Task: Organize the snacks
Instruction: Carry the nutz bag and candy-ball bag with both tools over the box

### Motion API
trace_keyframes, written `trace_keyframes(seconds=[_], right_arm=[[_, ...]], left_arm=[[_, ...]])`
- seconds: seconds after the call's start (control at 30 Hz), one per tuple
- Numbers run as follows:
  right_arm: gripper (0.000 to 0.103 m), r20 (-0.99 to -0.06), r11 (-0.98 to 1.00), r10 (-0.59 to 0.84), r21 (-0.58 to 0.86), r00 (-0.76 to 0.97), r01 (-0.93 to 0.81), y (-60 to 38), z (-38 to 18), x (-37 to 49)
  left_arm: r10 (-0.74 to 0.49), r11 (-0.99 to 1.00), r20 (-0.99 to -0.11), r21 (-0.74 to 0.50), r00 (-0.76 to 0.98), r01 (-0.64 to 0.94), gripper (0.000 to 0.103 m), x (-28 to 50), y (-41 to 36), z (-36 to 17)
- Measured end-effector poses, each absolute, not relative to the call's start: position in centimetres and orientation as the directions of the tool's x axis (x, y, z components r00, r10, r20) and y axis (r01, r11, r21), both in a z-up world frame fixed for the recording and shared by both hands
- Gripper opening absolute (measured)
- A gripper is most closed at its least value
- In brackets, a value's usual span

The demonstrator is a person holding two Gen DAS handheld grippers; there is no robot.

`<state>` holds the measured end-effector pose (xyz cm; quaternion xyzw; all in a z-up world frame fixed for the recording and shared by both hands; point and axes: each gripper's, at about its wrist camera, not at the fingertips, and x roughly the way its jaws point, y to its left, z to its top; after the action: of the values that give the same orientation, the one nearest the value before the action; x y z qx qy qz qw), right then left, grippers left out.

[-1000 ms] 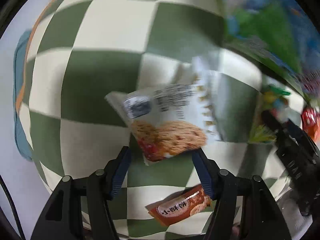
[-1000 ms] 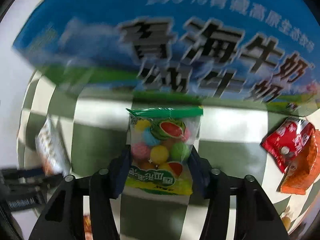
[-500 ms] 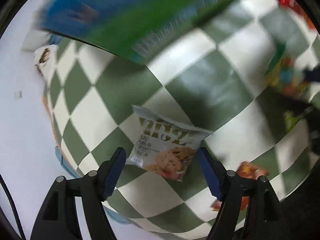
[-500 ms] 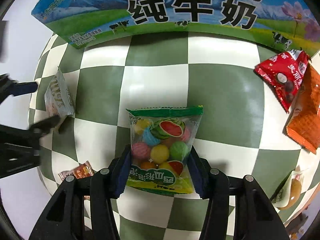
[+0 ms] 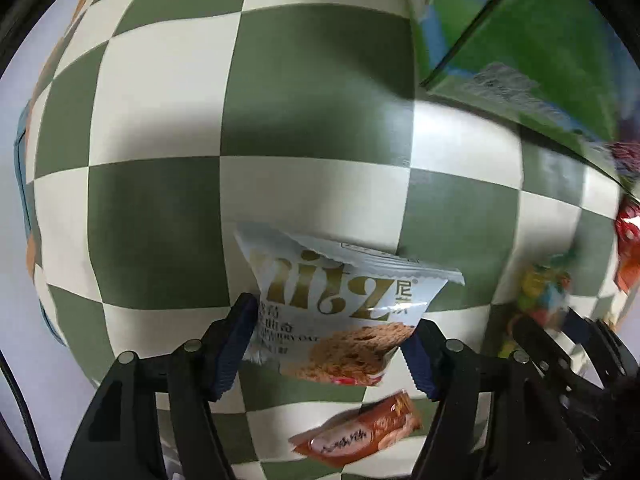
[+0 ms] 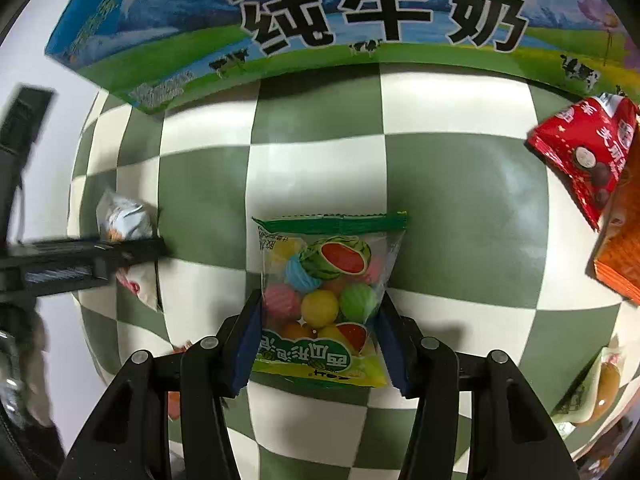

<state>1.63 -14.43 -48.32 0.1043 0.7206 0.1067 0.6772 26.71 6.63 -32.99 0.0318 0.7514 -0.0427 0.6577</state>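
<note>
The left gripper point(image 5: 328, 344) points down over a green-and-white checkered cloth point(image 5: 312, 120) on the table, and its jaws are closing around a pale cookie packet point(image 5: 340, 312); the blue pads point(image 5: 234, 344) stand at the packet's two side edges, the left one touching, though whether they press it yet cannot be told. Just below that packet, between the gripper's arms, a brown wrapper point(image 5: 356, 432) lies flat on the cloth. The right gripper point(image 6: 320, 336) is narrow, its jaws opening slightly, with its pads at both sides of a clear bag of coloured gum balls point(image 6: 324, 296) with a green top seal; the pads touch the bag's edges. Ahead of it, at the far edge of the cloth, stands a blue-and-green milk carton point(image 6: 304, 20) with large black characters. To the right lie a red packet point(image 6: 588, 152) and, touching it, an orange packet point(image 6: 620, 248); a further pale sachet point(image 6: 596, 392) sits at the lower right. In the right wrist view the left gripper appears at the left edge, blurred, with the cookie packet between its fingers.
</note>
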Motion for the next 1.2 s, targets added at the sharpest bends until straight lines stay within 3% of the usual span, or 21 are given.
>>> trace_keyframes(seconds=[0.13, 0.23, 0.3, 0.33, 0.4, 0.53, 0.77, 1.0, 1.2], right_arm=[[0.067, -0.946, 0.948, 0.318, 0.316, -0.066, 0.036, -14.5, -48.5, 1.9], [0.067, -0.957, 0.958, 0.286, 0.286, -0.052, 0.013, -14.1, -48.4, 2.0], [0.065, -0.971, 0.971, 0.238, 0.238, -0.025, -0.035, -13.1, -48.1, 1.4], [0.056, -0.976, 0.974, 0.218, 0.218, -0.011, -0.052, -12.7, -47.9, 1.1], [0.055, -0.975, 0.973, 0.224, 0.223, 0.012, -0.059, -12.6, -47.6, 0.9], [0.054, -0.957, 0.957, 0.288, 0.287, 0.033, -0.029, -14.1, -46.1, 0.6], [0.053, -0.911, 0.922, 0.386, 0.387, 0.147, -0.029, -18.9, -38.6, -0.1], [0.053, -0.867, 0.920, 0.382, 0.388, 0.321, -0.046, -24.6, -29.0, 4.6], [0.053, -0.883, 0.952, 0.296, 0.303, 0.364, -0.039, -28.2, -27.6, 11.7]], left_arm=[[0.026, 0.994, -0.996, 0.016, -0.088, 0.108, 0.068, 26.1, 5.6, -32.5], [0.035, 0.995, -0.998, 0.031, -0.045, 0.092, 0.058, 24.2, 5.6, -31.6], [0.047, 0.996, -0.999, 0.045, -0.021, 0.081, 0.057, 23.1, 4.6, -30.9], [0.048, 0.996, -0.999, 0.047, -0.012, 0.077, 0.057, 22.4, 4.1, -30.5], [0.040, 0.996, -0.999, 0.039, -0.005, 0.077, 0.056, 21.7, 3.8, -29.8], [-0.006, 0.996, -0.999, -0.002, 0.035, 0.092, 0.056, 21.6, 5.0, -27.1], [-0.185, 0.974, -0.972, -0.162, 0.147, 0.156, 0.056, 21.0, 1.4, -17.0], [-0.343, 0.925, -0.925, -0.303, 0.163, 0.229, 0.056, 28.8, -5.3, -12.2], [-0.369, 0.919, -0.925, -0.349, 0.091, 0.184, 0.056, 35.9, -10.6, -14.1]])
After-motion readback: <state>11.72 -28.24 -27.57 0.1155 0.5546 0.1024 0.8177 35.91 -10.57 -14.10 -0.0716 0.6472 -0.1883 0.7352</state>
